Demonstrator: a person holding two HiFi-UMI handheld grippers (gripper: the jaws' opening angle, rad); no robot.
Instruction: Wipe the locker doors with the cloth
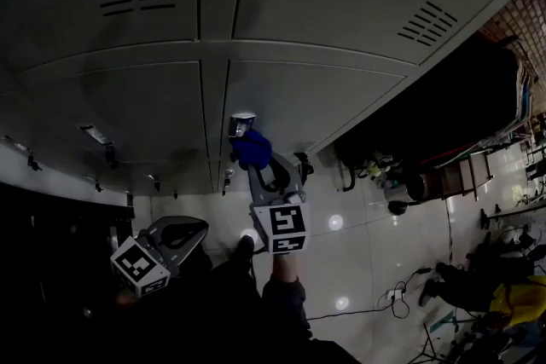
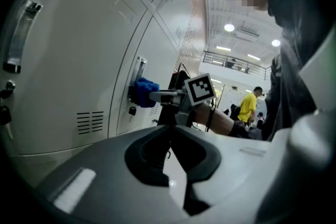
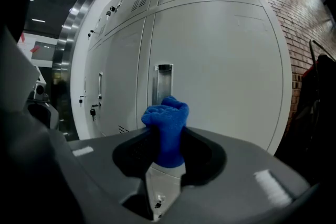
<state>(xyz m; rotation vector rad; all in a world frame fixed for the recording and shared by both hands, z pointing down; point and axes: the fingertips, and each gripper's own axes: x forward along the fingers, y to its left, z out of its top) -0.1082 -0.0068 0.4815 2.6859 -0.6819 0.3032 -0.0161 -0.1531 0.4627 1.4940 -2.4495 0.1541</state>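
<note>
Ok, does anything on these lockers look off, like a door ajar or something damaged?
Nothing stands out. The locker doors in view sit shut and flush, with no dents that I can see. The blue cloth is bunched in the right gripper, close to a door handle.

Seen from above, the left gripper [image 1: 192,228] shows only its marker cube and grey shell. Its jaws are tucked out of sight underneath. The blue cloth [image 1: 252,147] covers the tips of the right gripper [image 1: 252,159]. In the right gripper view the cloth's lower end sinks into the dark recess between the jaws. The locker doors [image 1: 341,4] run off the top and left edges, so their full extent is lost. The head view's lower left corner is plain black, with nothing readable there. The clutter [image 1: 503,294] on the floor at the far right is too dark and small to name. The little dark fittings [image 3: 92,110] hanging on the farther doors are mere specks.
</note>
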